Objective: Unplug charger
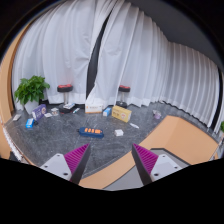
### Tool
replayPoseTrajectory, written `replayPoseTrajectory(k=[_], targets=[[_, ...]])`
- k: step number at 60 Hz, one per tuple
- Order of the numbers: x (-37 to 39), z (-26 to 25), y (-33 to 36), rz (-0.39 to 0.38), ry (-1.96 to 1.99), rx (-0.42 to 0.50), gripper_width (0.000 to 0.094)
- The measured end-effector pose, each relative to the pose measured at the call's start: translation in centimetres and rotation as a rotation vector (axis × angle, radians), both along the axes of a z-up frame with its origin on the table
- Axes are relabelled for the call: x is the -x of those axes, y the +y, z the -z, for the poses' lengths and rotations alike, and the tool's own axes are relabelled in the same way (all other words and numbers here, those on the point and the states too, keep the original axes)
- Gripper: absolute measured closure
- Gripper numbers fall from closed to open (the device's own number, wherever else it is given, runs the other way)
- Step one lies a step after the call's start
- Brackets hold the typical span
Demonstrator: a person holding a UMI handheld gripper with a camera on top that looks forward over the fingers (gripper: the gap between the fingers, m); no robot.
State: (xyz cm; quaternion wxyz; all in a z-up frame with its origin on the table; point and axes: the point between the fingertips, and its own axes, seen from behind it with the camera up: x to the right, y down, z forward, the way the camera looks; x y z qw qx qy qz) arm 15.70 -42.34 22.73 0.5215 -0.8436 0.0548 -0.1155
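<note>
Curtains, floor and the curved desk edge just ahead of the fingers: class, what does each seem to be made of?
Curtains: probably thin white fabric, judging by the hanging folds.
Floor: looks like grey speckled carpet, matte.
Desk edge: smooth tan surface, possibly wood or laminate.
The hand-held gripper is open, holding nothing.

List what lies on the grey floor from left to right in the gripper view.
Potted plant → left stool → orange power strip → cardboard box. The open hand-held gripper holds nothing.

One potted plant (32,92), two stools (65,89) (124,91), one orange box (92,131) on the floor.
</note>
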Motion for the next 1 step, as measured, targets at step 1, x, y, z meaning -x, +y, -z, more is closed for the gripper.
replayPoseTrajectory(k=[1], targets=[[0.0, -0.07, -0.09, 0.001, -0.001, -0.001, 0.0087]])
